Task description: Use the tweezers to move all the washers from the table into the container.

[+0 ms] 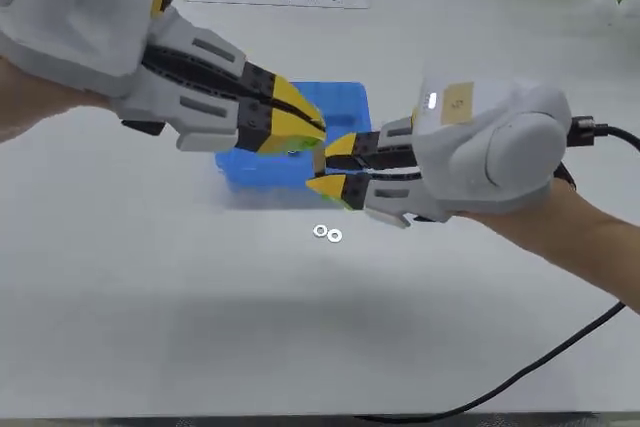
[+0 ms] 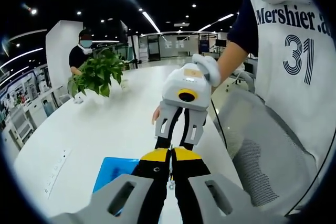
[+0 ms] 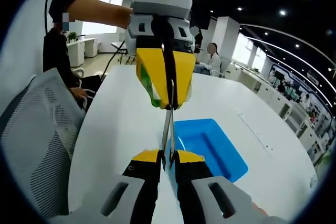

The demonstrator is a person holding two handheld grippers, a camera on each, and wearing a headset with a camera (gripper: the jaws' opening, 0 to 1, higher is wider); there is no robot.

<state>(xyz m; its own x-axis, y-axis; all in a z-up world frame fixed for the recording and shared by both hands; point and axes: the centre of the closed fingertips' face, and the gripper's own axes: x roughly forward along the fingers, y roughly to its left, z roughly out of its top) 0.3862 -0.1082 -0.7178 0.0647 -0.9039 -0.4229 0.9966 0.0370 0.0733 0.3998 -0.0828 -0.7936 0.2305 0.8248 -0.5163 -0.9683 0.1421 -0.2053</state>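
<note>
Right, the left gripper [image 1: 305,127] and right gripper [image 1: 330,162] both pinch the tweezers [image 3: 169,124] end to end, by the blue container [image 1: 345,100]. Two washers [image 1: 327,234] lie on the table [image 1: 200,297] just in front of it. Next up, I'd say: free the tips and lower them onto a washer.

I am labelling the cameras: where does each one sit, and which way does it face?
Head view: worn on the head, looking down at the table, both forearms showing.
Left gripper view: on the left gripper, facing the right gripper and the person's shirt.
Right gripper view: on the right gripper, facing the left gripper holding tweezers.
Shared: the blue container, in all three.
</note>
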